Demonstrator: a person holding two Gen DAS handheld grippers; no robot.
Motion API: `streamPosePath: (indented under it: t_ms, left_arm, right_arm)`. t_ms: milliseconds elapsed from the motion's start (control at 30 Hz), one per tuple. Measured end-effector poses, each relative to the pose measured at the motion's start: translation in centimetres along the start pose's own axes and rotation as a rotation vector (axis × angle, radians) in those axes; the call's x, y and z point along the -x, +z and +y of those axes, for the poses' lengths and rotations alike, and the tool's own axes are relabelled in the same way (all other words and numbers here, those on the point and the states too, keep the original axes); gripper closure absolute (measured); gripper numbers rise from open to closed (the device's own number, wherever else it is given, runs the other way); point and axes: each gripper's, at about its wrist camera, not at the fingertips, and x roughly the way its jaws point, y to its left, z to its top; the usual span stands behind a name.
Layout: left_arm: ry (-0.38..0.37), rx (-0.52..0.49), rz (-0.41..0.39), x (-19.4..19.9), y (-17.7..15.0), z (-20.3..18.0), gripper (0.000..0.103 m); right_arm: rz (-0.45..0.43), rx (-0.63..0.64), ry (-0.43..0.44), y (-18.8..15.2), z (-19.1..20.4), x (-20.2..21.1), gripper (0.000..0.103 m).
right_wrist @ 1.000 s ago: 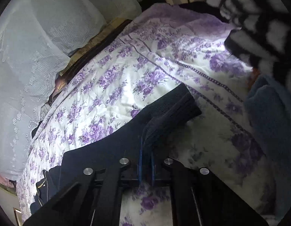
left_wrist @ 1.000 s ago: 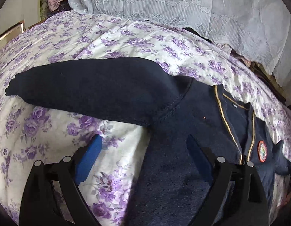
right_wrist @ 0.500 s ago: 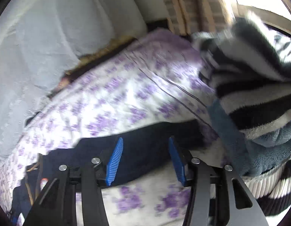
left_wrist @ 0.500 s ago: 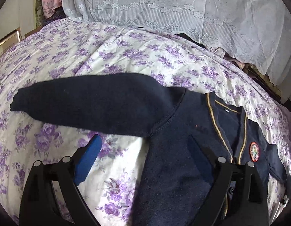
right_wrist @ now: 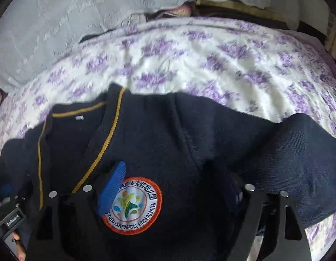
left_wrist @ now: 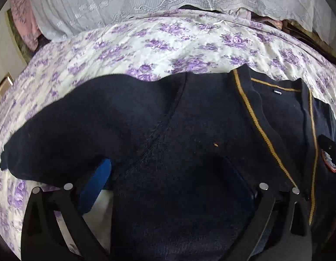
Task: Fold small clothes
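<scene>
A navy cardigan (left_wrist: 189, 130) lay spread on the purple-flowered bedspread (left_wrist: 168, 43), its round badge (right_wrist: 133, 204) facing up. The left gripper (left_wrist: 170, 180) tilted down over the chest by the sleeve seam, jaws wide after opening further, gripping nothing. The right gripper (right_wrist: 174, 187) angled down above the badge, jaws just opened wide, nothing pinched.

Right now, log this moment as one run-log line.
item: navy knit cardigan flat on floral purple bedsheet | left claw: open over it | right claw: just opened, nothing gripped
</scene>
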Motion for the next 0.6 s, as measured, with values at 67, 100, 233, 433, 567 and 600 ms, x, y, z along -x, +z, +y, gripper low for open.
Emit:
streamPosePath:
  t_ms: [67,100,233,433,567,600]
  left_arm:
    - [0.009,-0.015,0.004,-0.1,0.0,-0.2,0.004]
    - [-0.002,-0.007,0.005,0.0,0.0,0.1,0.005]
    - [-0.094,0.038,0.002,2.5,-0.7,2.0,0.005]
    - [-0.188,-0.017,0.059,4.8,-5.2,1.7,0.005]
    - [-0.103,-0.087,0.033,5.3,-6.7,0.4,0.004]
    - [-0.105,-0.083,0.025,5.8,-7.2,0.6,0.004]
  right_arm:
    - [-0.019,0.035,0.016,-0.5,0.2,0.7,0.003]
    - [-0.005,0.039,0.013,-0.7,0.2,0.4,0.004]
    - [-0.111,0.005,0.054,-1.7,-0.9,4.7,0.005]
    - [0.022,0.081,0.121,-7.4,-0.7,6.0,0.003]
    - [0.018,0.077,0.109,-7.5,-0.8,6.3,0.004]
    - [0.004,0.059,0.104,-7.8,-1.1,7.0,0.004]
